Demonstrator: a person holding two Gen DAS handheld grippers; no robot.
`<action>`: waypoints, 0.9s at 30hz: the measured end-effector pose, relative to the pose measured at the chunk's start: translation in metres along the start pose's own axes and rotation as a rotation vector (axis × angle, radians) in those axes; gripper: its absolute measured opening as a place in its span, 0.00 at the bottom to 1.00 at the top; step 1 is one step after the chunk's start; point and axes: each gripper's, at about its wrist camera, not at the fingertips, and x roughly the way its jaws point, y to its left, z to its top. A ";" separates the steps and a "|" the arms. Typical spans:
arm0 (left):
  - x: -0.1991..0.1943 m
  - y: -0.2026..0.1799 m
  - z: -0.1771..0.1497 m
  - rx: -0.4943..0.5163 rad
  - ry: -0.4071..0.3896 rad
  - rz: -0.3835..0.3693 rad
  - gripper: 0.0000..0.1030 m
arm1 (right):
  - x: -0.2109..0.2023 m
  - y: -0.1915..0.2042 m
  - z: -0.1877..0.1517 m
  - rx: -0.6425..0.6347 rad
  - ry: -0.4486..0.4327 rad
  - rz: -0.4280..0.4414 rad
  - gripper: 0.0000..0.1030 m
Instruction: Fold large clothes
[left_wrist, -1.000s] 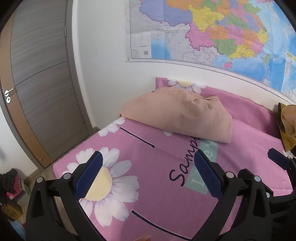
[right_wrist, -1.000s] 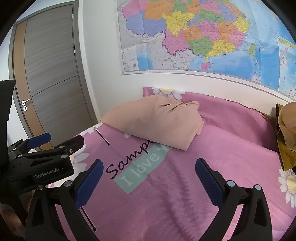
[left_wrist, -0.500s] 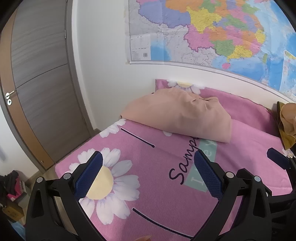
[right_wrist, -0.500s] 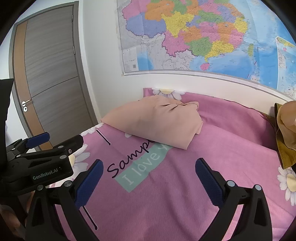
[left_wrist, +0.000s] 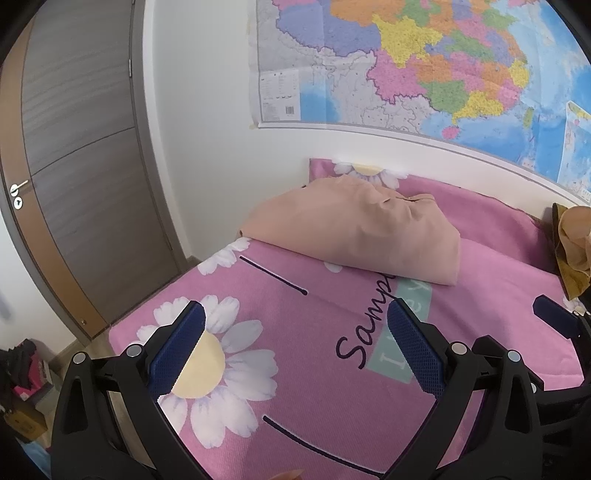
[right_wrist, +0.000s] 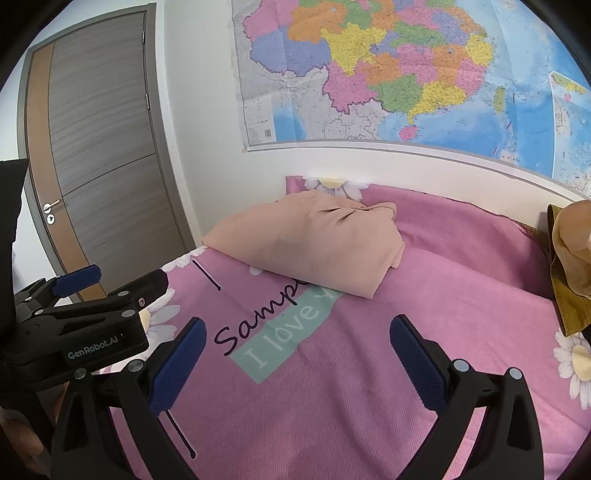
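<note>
Little has been shifted since a second ago: both views have only been drifted slightly, with the bed (left_wrist: 303, 332) kept at the same distance. The left gripper (left_wrist: 295, 347) and right gripper (right_wrist: 295, 354) are held side by side above the pink blanket with fingers (right_wrist: 417, 362) spread wide and nothing pinched, presumably so that either can be brought down freely. The folded peach garment (right_wrist: 314, 243) is laid at about twelve o'clock by the headboard, out of the way, while a mustard garment (right_wrist: 569, 266), probably next, is left at three o'clock.
</note>
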 end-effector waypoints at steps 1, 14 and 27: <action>0.000 0.000 0.000 0.000 0.000 0.001 0.95 | 0.000 0.000 0.000 0.001 0.000 0.000 0.94; 0.003 -0.003 0.003 0.006 0.000 0.000 0.95 | 0.001 -0.007 0.002 0.007 -0.003 -0.004 0.94; 0.005 -0.006 0.005 0.014 -0.006 0.000 0.95 | 0.002 -0.010 0.004 0.007 -0.007 -0.009 0.94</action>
